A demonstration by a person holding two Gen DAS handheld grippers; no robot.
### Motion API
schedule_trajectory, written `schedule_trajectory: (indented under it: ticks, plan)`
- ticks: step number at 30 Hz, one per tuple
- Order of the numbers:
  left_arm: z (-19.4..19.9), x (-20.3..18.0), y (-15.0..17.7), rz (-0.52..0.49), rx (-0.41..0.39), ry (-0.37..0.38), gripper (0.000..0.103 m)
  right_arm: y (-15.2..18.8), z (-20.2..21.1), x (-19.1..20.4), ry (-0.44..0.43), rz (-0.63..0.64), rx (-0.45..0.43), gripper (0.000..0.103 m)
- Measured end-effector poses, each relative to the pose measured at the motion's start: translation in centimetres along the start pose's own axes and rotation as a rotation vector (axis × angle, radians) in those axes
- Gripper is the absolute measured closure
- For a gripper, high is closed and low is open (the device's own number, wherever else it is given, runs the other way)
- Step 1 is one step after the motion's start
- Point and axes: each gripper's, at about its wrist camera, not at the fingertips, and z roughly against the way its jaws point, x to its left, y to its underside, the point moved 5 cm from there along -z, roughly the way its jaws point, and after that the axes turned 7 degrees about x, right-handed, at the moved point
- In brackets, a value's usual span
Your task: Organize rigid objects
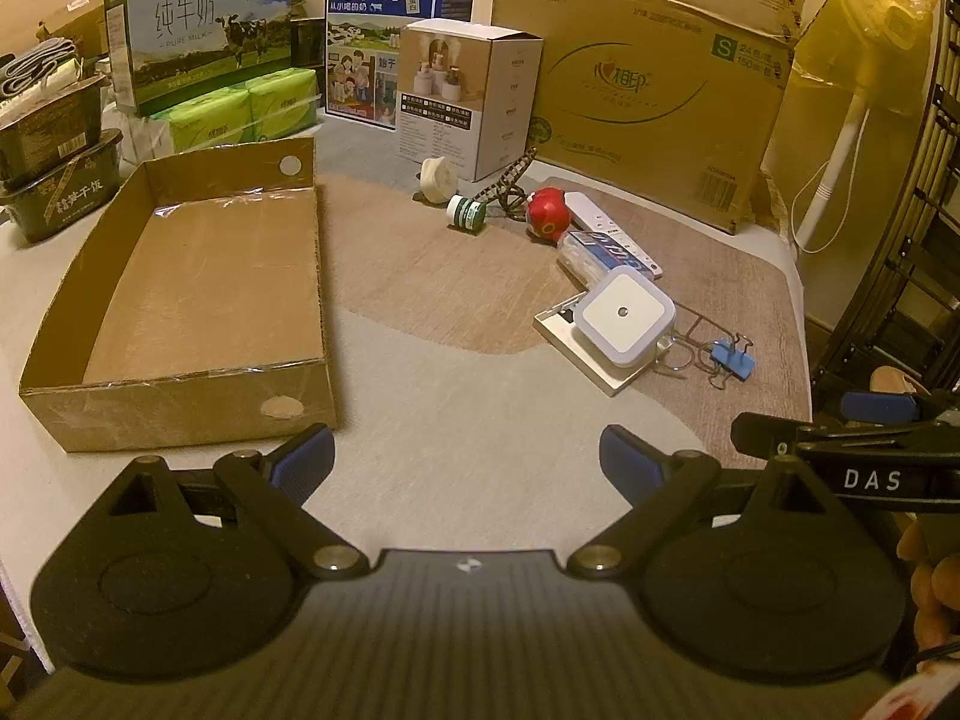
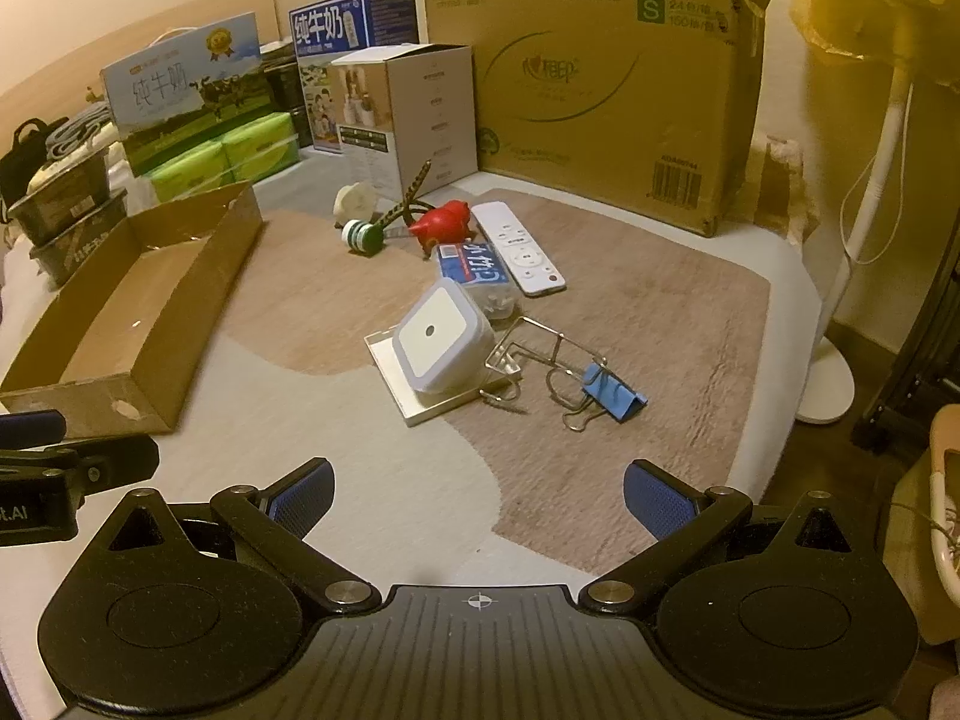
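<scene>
An empty shallow cardboard tray (image 1: 180,402) (image 2: 144,384) lies at the left on the mat. A cluster of small items lies to the right: a white square night light (image 1: 624,315) (image 2: 441,339) on a flat white plate (image 1: 564,342) (image 2: 420,405), a blue binder clip (image 1: 732,357) (image 2: 612,393), a white remote (image 2: 519,246), a red apple-like toy (image 1: 547,213) (image 2: 441,222), a green-and-white jar (image 1: 466,213) (image 2: 359,235). My left gripper (image 1: 465,459) is open and empty, near the tray's front corner. My right gripper (image 2: 478,495) is open and empty, in front of the cluster.
Milk cartons (image 1: 204,36), green tissue packs (image 1: 240,108), a small white product box (image 1: 468,96) and a large cardboard box (image 1: 642,72) line the back. Black food tubs (image 1: 54,180) stand far left. A white fan stand (image 2: 840,300) is at the right, off the mat.
</scene>
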Motion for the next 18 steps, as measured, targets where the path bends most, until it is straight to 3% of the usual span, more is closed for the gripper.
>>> schedule_trajectory:
  ticks: [18]
  plan:
    - [-0.35,-0.45,-0.38,-0.004,0.002,0.005,0.009,-0.01,-0.29,-0.52,0.001,-0.007,0.004,0.001]
